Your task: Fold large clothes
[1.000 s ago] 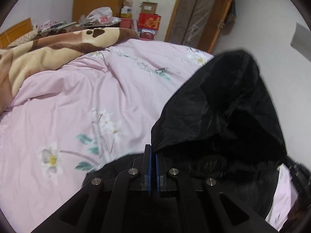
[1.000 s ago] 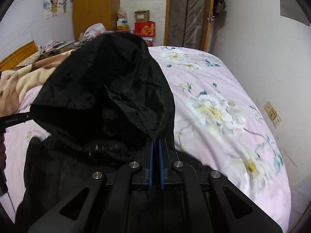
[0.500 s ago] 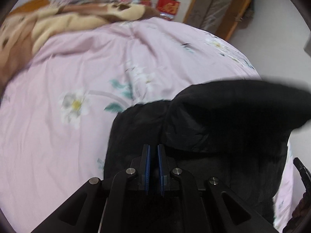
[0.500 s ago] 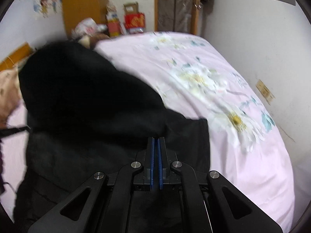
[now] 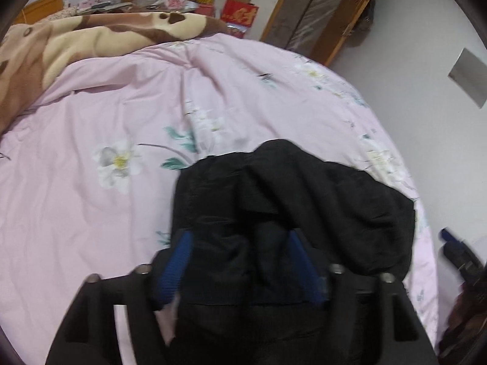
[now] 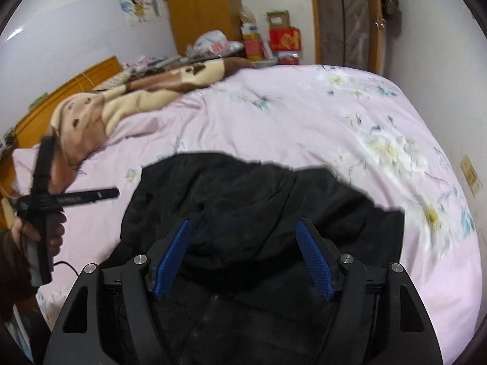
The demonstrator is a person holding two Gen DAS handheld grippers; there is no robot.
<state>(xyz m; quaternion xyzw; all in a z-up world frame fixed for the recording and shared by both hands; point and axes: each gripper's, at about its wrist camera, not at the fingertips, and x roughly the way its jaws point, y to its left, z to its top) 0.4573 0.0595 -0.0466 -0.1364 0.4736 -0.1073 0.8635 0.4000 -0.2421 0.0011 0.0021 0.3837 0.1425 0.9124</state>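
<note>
You've got the pink floral bed [image 5: 127,200] filling most of both views, and it's the biggest thing here by far. On it, toward the near edge, the black coat [image 6: 261,210] lies in a rumpled heap with its upper part folded down over the lower part, so that's where your garment is: flat on the duvet right under both tools. Up at the far side a brown and cream blanket [image 5: 91,36] is bunched along the bed's edge, and past it there's a wooden wardrobe [image 6: 197,9], a door [image 5: 319,12], and a red box [image 6: 284,39] among clutter on the floor. Your left gripper [image 5: 240,261] has its blue pads spread wide, sitting over the coat with cloth showing between them but nothing pinched. Your right gripper [image 6: 243,255] looks the same, fingers [image 6: 313,258] well apart above the black fabric and holding nothing. In the right wrist view you can also see your left hand [image 6: 45,228] wrapped round the other tool's handle, off to the coat's left.
</note>
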